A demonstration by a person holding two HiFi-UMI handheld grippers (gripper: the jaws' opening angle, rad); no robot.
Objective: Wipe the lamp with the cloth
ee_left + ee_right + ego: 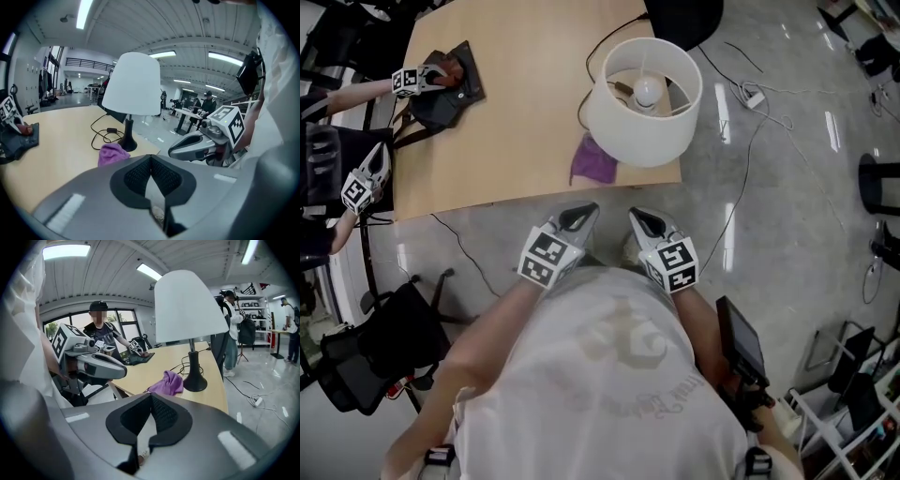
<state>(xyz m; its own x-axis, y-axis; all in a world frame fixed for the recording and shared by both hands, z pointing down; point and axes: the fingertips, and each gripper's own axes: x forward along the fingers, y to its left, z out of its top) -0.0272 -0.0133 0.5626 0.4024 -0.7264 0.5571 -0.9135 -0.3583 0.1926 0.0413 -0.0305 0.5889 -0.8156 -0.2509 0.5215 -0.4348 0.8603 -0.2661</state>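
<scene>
The left tongs (584, 216) and right tongs (639, 219) are both pressed together with nothing in them, side by side just off the near edge of the desk (516, 141). The purple cloth (592, 161) lies by that edge, next to the lamp (642, 103) at the desk's near right corner.

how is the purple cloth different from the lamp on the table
Colour: the cloth is purple, while the lamp has a white shade on a dark stand.
Pose: the lamp stands upright, while the cloth lies crumpled in a low heap.
Size: the lamp is far taller and wider than the cloth.
Shared: both sit on the wooden table, side by side near its edge.
</scene>
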